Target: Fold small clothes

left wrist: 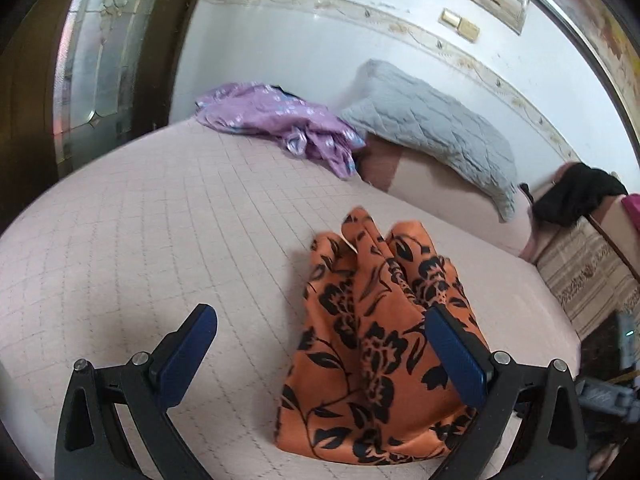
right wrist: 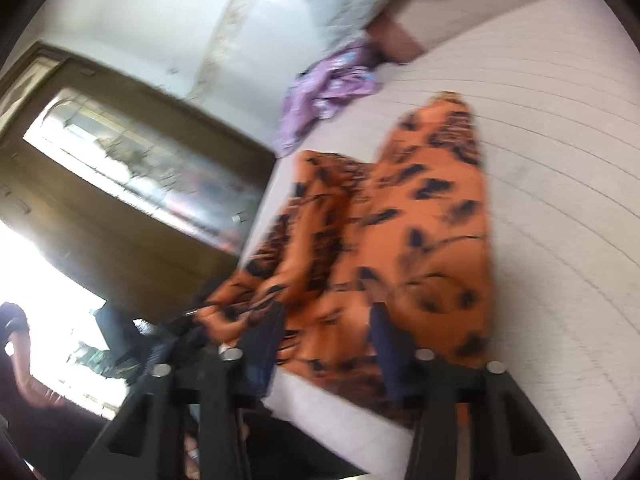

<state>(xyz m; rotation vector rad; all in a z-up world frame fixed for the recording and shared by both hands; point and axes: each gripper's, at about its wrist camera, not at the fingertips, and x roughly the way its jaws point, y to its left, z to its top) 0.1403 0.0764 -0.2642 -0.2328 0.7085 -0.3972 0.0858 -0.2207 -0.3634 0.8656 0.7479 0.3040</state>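
An orange garment with a black flower print (left wrist: 372, 340) lies bunched on the pink quilted bed (left wrist: 160, 220). My left gripper (left wrist: 320, 316) is open above the bed, its right finger (left wrist: 456, 356) over the garment's right side and its left finger (left wrist: 188, 352) over bare quilt. In the blurred, tilted right wrist view the same garment (right wrist: 400, 220) stretches away over the bed (right wrist: 560, 160). My right gripper (right wrist: 326, 320) is open at the garment's near edge, close to the bed's edge.
A crumpled purple garment (left wrist: 280, 120) and a grey quilted pillow (left wrist: 440, 132) lie at the far end of the bed, by the wall. A black cloth (left wrist: 576, 196) hangs at the right. A dark wooden mirrored wardrobe (right wrist: 140, 168) stands beside the bed.
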